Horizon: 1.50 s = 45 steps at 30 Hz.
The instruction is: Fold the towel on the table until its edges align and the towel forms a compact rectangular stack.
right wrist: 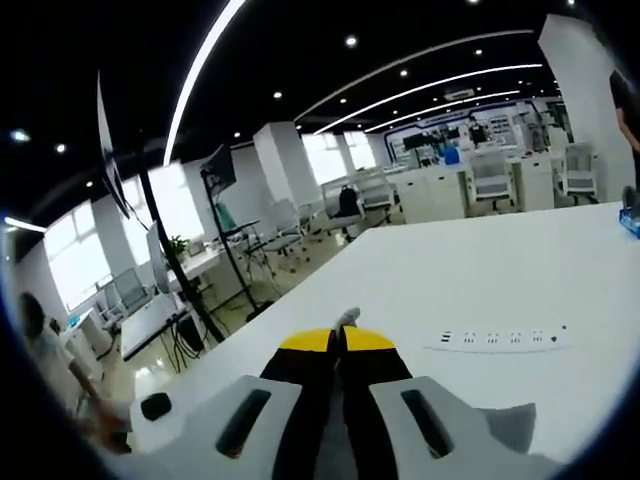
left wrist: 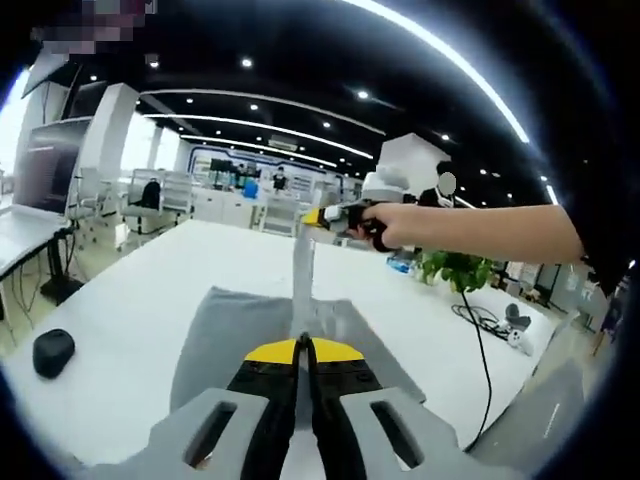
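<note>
The soft grey cloth towel (left wrist: 262,335) is found on the broad white table (left wrist: 130,300), part of it lying flat while one edge is lifted clear of the surface. In the left gripper view, the left gripper (left wrist: 303,352) is seen clenched on the towel, a taut strip of cloth rising from between its yellow-tipped jaws toward the right gripper (left wrist: 322,217), which is held aloft in a person's hand (left wrist: 395,224) and appears to pinch the far end of that strip. In the right gripper view, the right gripper (right wrist: 338,343) is closed with a small tuft of grey cloth showing between its tips. The fold is judged to be in progress — an edge is raised and stretched, yet no aligned layers or compact stack are visible, so the carrying-over, laying-down and any further folds remain. A small dark oval object (left wrist: 53,352) lies near the towel; its identity cannot be made out. A white power strip (right wrist: 500,340) rests on the table. The towel's near edge is hidden behind the left gripper's body — its full outline cannot be confirmed.
</note>
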Each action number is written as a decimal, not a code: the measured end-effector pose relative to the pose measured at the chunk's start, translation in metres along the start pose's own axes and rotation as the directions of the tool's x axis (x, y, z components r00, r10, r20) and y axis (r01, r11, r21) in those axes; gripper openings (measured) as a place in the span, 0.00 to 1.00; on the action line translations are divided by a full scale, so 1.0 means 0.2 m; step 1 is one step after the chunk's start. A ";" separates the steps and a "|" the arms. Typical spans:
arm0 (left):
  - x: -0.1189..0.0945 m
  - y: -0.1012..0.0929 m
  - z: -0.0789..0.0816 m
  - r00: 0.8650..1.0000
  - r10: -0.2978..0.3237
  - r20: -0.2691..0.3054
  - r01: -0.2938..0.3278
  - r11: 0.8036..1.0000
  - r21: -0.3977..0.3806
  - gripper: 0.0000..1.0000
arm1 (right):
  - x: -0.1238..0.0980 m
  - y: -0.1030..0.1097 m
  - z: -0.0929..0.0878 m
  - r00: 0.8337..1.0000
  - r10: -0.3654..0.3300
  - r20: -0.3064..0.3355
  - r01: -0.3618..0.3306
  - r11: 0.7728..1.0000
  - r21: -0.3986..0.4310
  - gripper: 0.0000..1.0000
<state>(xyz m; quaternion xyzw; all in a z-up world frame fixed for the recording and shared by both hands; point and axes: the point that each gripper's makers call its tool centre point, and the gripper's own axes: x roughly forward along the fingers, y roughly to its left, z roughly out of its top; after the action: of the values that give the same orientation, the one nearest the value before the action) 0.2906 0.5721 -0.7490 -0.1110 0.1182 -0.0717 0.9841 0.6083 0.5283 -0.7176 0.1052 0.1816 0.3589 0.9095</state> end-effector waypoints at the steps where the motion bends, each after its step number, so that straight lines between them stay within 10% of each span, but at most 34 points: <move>1: 0.00 0.01 -0.01 1.000 -0.002 -0.005 0.002 1.000 -0.001 0.03 | 0.01 0.02 -0.03 1.000 0.005 -0.011 -0.005 1.000 0.007 0.00; 12: 0.01 0.10 -0.12 0.999 0.030 -0.026 -0.031 0.998 -0.057 0.03 | 0.09 0.12 -0.12 0.999 0.017 -0.039 -0.018 1.000 -0.018 0.00; 32: -0.02 -0.21 0.26 0.981 -0.144 0.130 0.139 0.989 0.045 0.02 | -0.14 0.10 0.29 0.994 -0.016 0.112 0.020 0.999 -0.034 0.00; 45: -0.03 -0.09 0.21 0.990 -0.079 0.113 0.070 0.994 0.079 0.03 | 0.03 0.18 0.20 0.996 0.029 0.081 -0.025 0.998 -0.050 0.00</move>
<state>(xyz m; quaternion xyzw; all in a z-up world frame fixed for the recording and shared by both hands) 0.2931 0.5649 -0.7036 -0.0825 0.0538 -0.1062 0.9895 0.6068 0.5555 -0.6721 0.1000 0.1341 0.3708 0.9135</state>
